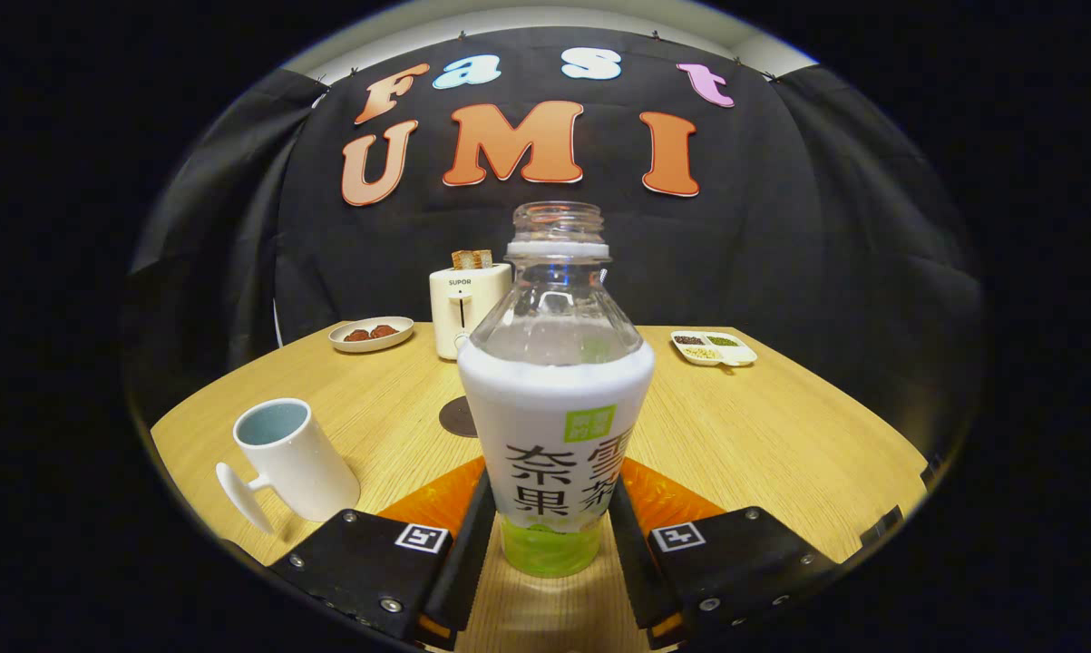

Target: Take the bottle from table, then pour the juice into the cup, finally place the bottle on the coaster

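An uncapped clear bottle (pixel 554 426) with a white label and a green base stands upright between my two fingers. Both fingers press against its lower sides, so my gripper (pixel 552 535) is shut on it. The bottle's base sits at or just above the wooden table (pixel 763 435); I cannot tell whether it touches. A white mug (pixel 291 458) with a pale blue inside stands to the left of my left finger, its handle turned toward me. A dark round coaster (pixel 459 417) lies on the table beyond the bottle, partly hidden behind its left side.
A white toaster (pixel 463 308) with toast in it stands at the back of the table. Left of it is a small plate (pixel 371 334) with brown food. A white divided dish (pixel 714 347) with grains sits at the back right.
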Tool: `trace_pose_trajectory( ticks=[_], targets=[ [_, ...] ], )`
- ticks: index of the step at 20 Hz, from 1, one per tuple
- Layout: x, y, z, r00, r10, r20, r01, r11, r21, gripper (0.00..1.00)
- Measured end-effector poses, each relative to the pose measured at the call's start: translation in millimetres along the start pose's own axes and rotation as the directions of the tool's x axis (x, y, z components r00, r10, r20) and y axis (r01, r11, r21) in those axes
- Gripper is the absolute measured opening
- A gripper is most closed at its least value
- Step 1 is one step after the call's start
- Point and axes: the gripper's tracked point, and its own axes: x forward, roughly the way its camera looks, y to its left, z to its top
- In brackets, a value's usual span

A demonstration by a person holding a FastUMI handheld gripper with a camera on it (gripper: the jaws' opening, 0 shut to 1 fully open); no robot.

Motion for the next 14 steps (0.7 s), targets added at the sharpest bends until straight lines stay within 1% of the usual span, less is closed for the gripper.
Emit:
trace_pose_trajectory(
  ticks=[3, 4, 7, 11, 14],
  targets=[
    [0.2, 4.6, 1.4, 1.000, 0.002, -0.027, -0.003, 1.000, -0.026, 0.63],
    [-0.8, 9.0, 1.6, 1.000, 0.004, -0.027, -0.005, 0.999, -0.051, 0.59],
    [-3.2, 20.0, 10.2, 1.000, -0.011, -0.006, 0.010, 0.981, -0.192, 0.58],
    [-5.7, 34.5, 29.1, 0.999, -0.025, 0.044, 0.040, 0.922, -0.384, 0.58],
    [-4.6, 40.9, 39.2, 0.996, -0.031, 0.081, 0.069, 0.857, -0.511, 0.58]
  ],
)
